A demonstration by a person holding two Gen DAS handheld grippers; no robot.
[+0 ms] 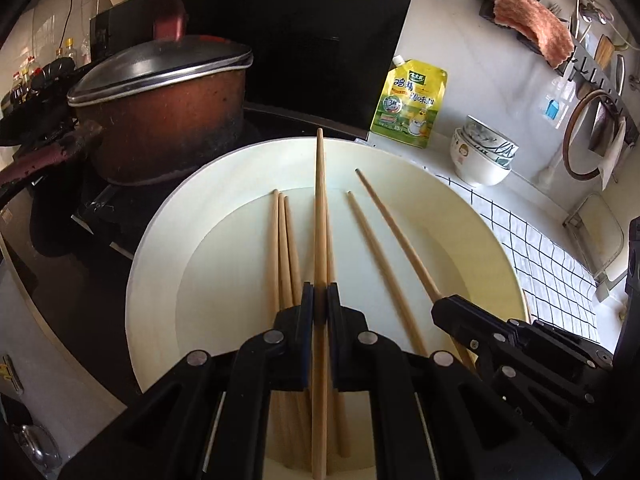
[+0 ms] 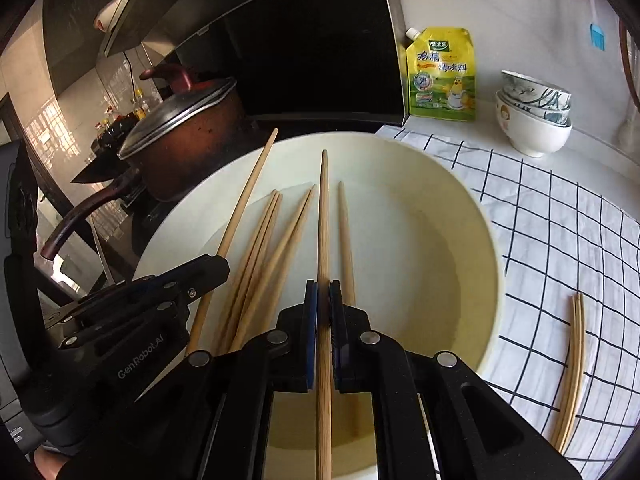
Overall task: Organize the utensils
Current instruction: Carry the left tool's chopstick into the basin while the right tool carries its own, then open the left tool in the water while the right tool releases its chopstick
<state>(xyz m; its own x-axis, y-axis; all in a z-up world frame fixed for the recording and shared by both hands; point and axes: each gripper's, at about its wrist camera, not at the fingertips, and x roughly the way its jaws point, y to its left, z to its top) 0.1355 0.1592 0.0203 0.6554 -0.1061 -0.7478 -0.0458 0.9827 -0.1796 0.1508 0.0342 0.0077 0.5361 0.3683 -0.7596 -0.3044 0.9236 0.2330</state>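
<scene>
A large cream plate (image 1: 248, 184) holds several wooden chopsticks (image 1: 285, 248). My left gripper (image 1: 320, 292) is shut on one chopstick (image 1: 320, 200), which points forward over the plate. My right gripper (image 2: 323, 290) is shut on another chopstick (image 2: 324, 216) over the same plate (image 2: 452, 240). In the left wrist view the right gripper (image 1: 444, 306) comes in from the right. In the right wrist view the left gripper (image 2: 218, 266) comes in from the left with its chopstick (image 2: 248, 196). A pair of chopsticks (image 2: 572, 368) lies on the checked cloth (image 2: 560, 216).
A brown lidded pot (image 1: 160, 120) sits on the stove to the left. A yellow seasoning pouch (image 1: 408, 104) leans on the wall behind. Stacked bowls (image 1: 480, 152) stand at the back right. A rack with an orange cloth (image 1: 532, 28) and hanging utensils is at upper right.
</scene>
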